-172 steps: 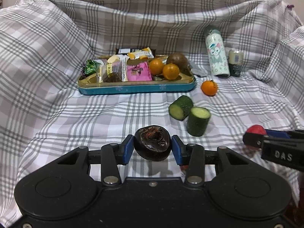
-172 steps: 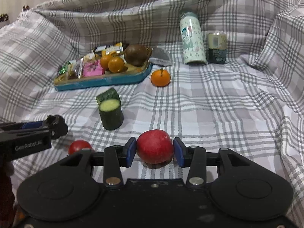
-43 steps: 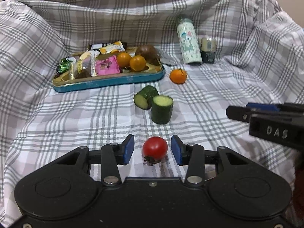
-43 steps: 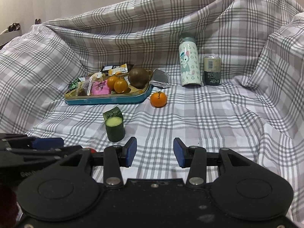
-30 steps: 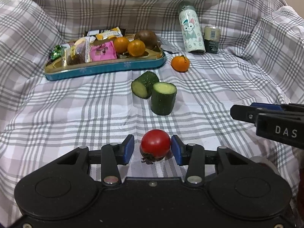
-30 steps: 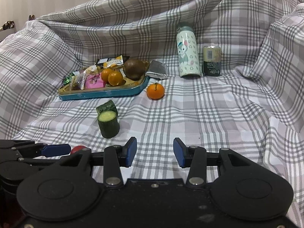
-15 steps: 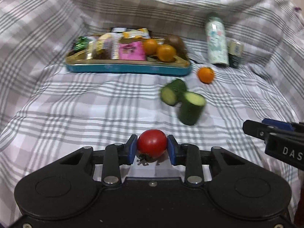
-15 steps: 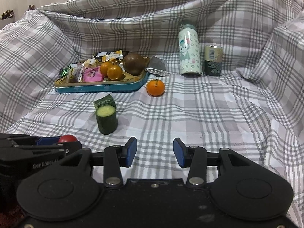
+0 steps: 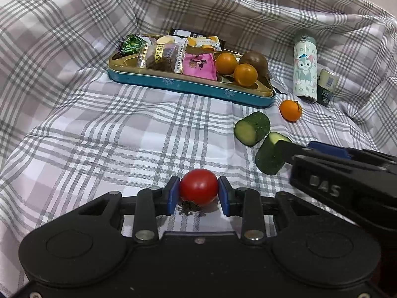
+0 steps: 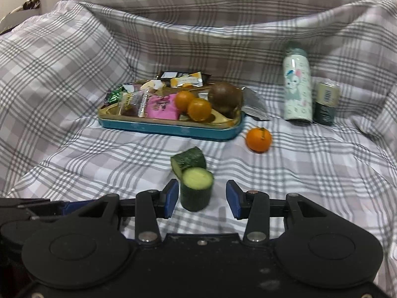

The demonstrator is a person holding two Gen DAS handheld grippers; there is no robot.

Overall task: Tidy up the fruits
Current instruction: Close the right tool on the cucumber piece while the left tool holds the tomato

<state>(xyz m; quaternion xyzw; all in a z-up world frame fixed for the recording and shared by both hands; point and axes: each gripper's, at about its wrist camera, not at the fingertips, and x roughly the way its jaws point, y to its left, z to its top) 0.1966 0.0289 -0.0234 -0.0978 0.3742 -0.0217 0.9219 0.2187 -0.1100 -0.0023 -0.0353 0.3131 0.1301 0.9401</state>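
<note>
My left gripper (image 9: 198,196) is shut on a red tomato (image 9: 198,186), just above the plaid cloth. My right gripper (image 10: 202,198) is open, with an upright cucumber piece (image 10: 196,188) between its fingers near the left one; it also shows in the left wrist view (image 9: 270,154). A second cucumber piece (image 10: 188,160) lies just behind it. A loose orange (image 10: 258,139) sits right of a teal tray (image 10: 173,128) that holds two oranges (image 10: 192,105), a brown fruit (image 10: 224,96) and snack packets.
A white patterned bottle (image 10: 297,92) and a small can (image 10: 326,103) stand at the back right. The plaid cloth (image 10: 310,164) rises in folds on all sides. The right gripper's body (image 9: 342,176) reaches in from the right in the left wrist view.
My left gripper closed on the tomato and lifted it slightly, swinging left. My right gripper moved forward and left up to the upright cucumber piece.
</note>
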